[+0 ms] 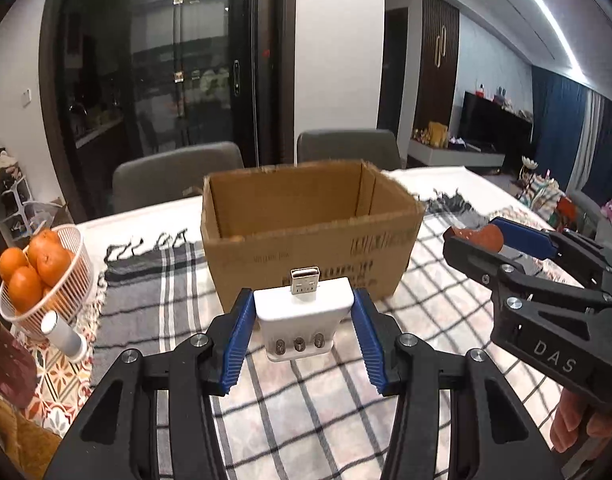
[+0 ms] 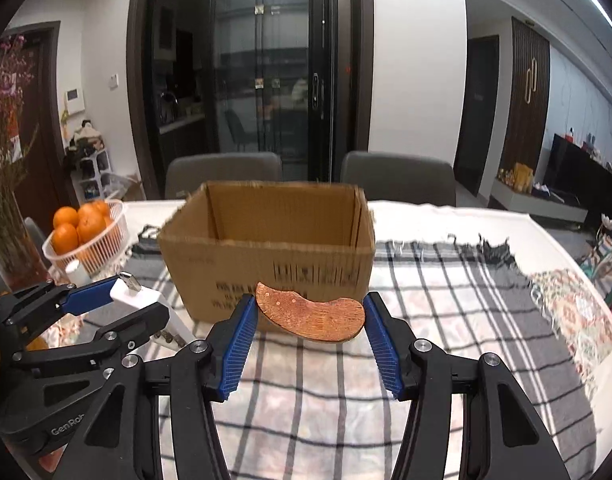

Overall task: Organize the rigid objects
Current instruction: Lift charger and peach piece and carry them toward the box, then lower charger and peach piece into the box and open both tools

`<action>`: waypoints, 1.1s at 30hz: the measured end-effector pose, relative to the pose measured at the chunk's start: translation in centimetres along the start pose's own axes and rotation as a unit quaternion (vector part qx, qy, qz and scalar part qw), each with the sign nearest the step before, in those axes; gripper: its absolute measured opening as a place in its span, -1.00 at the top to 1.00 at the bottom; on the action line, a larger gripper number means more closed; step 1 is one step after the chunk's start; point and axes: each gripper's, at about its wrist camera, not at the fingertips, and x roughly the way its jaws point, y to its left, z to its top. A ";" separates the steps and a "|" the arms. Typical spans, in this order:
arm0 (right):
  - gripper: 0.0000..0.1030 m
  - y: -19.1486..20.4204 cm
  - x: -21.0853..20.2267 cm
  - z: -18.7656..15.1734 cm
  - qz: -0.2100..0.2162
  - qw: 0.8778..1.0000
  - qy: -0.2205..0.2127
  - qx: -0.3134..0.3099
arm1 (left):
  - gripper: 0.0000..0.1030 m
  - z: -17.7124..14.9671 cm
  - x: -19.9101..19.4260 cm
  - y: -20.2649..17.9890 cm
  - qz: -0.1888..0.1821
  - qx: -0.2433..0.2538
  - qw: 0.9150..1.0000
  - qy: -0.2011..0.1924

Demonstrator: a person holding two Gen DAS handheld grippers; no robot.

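My left gripper (image 1: 302,320) is shut on a white USB battery charger (image 1: 304,320), plug pointing up, held above the plaid cloth in front of an open cardboard box (image 1: 309,240). My right gripper (image 2: 307,320) is shut on a curved brown wooden comb (image 2: 309,316), also just in front of the box (image 2: 274,256). The right gripper with the comb shows at the right of the left wrist view (image 1: 489,240). The left gripper with the charger shows at the left of the right wrist view (image 2: 126,300). The inside of the box is mostly hidden.
A white basket of oranges (image 1: 66,268) and a white cylinder (image 1: 64,336) stand at the table's left edge. Two grey chairs (image 1: 178,176) stand behind the table. A plaid cloth (image 2: 425,280) covers the table. A vase of dried flowers (image 2: 6,200) is far left.
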 end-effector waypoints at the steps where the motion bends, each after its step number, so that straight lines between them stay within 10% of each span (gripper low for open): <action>1: -0.07 0.0 -0.1 0.4 0.001 1.000 -0.003 0.000 | 0.05 0.5 -0.1 0.0 0.001 0.001 1.000 -0.002; 17: -0.07 -0.6 2.2 7.4 0.022 1.000 -0.012 0.002 | 0.05 7.4 1.3 1.9 0.015 0.007 0.999 -0.027; 33: -0.07 -2.1 8.9 10.4 0.036 0.998 0.054 0.014 | 0.05 10.9 7.8 3.5 0.003 -0.023 0.999 0.036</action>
